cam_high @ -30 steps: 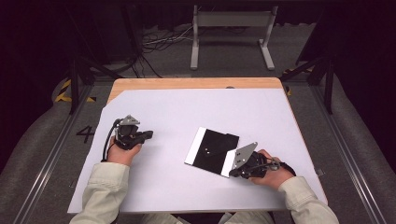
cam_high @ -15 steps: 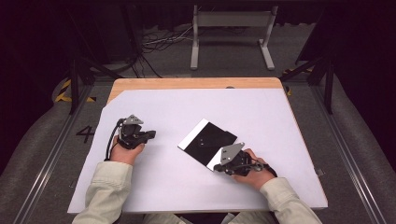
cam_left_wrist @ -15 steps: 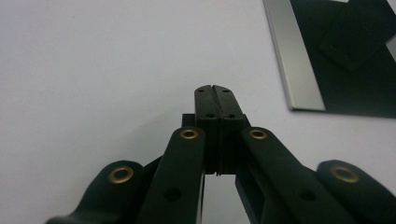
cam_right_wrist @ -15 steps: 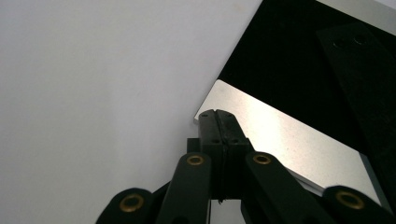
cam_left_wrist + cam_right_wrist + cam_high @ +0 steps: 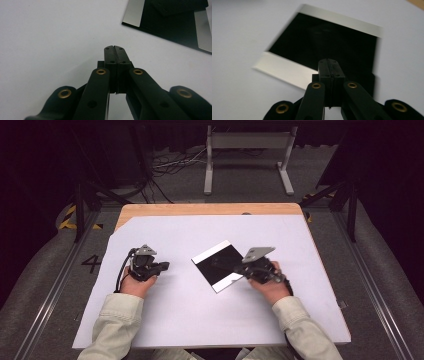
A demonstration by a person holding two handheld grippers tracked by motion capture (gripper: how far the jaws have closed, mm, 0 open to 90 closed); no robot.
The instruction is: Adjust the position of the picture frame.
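Hard to tell whether the right tongs (image 5: pixel 329 62) actually pinch the black card (image 5: pixel 222 265) or just sit over its edge; jaws are pressed together w/ no gap in the right gripper view, tips over the card's near edge, contact itself hidden. The card's far edges look smeared there. In the left gripper view the card (image 5: pixel 172 22) is cut off at the 1 o'clock corner.

Left tongs (image 5: pixel 115 50) are closed on nothing, jaws flat together, resting low over the white surface (image 5: pixel 200 320). In the high view the left hand (image 5: pixel 135 282) sits at approx 9 o'clock of the card, well apart from it; the right hand (image 5: pixel 267 285) is at 4 o'clock, tongs reaching in to the card's right corner.

Card lies mid-surface, turned diamond-wise, pale strips along two opposite edges. Beyond the surface at 12 o'clock: a metal stand (image 5: pixel 247 157) and cables (image 5: pixel 172 165) on the floor.
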